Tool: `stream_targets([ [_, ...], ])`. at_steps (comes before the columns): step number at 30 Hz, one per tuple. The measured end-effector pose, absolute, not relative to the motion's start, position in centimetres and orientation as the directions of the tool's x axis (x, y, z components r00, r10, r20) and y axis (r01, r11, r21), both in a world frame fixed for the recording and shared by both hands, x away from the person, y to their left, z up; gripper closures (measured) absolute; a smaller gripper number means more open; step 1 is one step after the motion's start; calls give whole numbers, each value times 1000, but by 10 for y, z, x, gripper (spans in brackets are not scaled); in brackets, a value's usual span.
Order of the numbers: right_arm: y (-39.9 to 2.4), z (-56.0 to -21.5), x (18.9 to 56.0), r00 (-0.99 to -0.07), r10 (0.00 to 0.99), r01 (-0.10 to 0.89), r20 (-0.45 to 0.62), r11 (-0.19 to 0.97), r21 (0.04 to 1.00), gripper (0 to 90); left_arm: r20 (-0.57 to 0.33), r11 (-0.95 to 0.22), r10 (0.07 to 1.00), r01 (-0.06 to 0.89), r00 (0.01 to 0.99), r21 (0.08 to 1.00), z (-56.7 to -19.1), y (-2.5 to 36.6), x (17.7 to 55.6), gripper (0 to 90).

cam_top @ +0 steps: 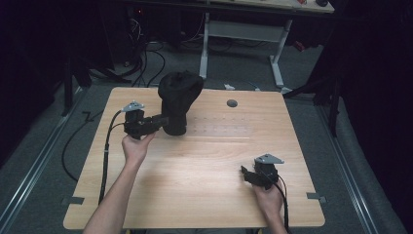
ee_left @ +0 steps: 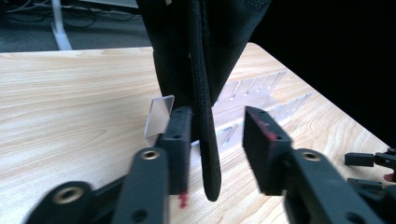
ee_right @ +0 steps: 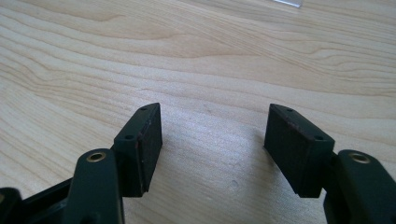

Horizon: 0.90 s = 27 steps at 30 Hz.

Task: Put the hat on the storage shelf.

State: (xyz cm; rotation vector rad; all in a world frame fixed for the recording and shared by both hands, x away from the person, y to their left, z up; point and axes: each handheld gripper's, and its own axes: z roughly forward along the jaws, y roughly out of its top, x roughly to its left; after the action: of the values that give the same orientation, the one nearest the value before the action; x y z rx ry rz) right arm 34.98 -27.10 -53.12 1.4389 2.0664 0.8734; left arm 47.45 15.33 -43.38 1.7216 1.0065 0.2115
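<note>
My left gripper point(ee_left: 217, 140) stands half open around the bag's point(cam_top: 179, 97) strap point(ee_left: 205, 140). My right gripper point(ee_right: 212, 144) gapes wide, empty. The bag's contents are hidden.

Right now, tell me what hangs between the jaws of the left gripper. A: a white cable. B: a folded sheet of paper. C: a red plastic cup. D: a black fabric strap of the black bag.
D: in the left gripper view a black fabric strap hangs from the black bag down between the parted jaws of the left gripper, its pads not pressing on it.
</note>
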Motion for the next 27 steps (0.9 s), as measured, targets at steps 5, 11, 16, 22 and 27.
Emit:
stream_targets([
  [5, -271, -531, 350, -337, 941, 641, -21, 245, 727, 369, -318, -67, 716, 515, 621, 855, -430, 157, 471, 520],
  [11, -271, -531, 350, -337, 941, 641, -21, 246, 727, 369, -314, -74, 722, 519, 617, 851, -427, 163, 465, 483],
  [16, -271, -531, 350, -337, 941, 641, -20, 245, 727, 369, -294, -90, 733, 515, 614, 852, -423, 167, 458, 477],
  [22, -271, -531, 350, -337, 941, 641, -21, 245, 727, 369, -289, -93, 741, 519, 606, 850, -423, 171, 452, 470],
  [27, -271, -531, 350, -337, 941, 641, -21, 246, 727, 369, -288, -94, 745, 523, 601, 847, -424, 175, 445, 448],
])
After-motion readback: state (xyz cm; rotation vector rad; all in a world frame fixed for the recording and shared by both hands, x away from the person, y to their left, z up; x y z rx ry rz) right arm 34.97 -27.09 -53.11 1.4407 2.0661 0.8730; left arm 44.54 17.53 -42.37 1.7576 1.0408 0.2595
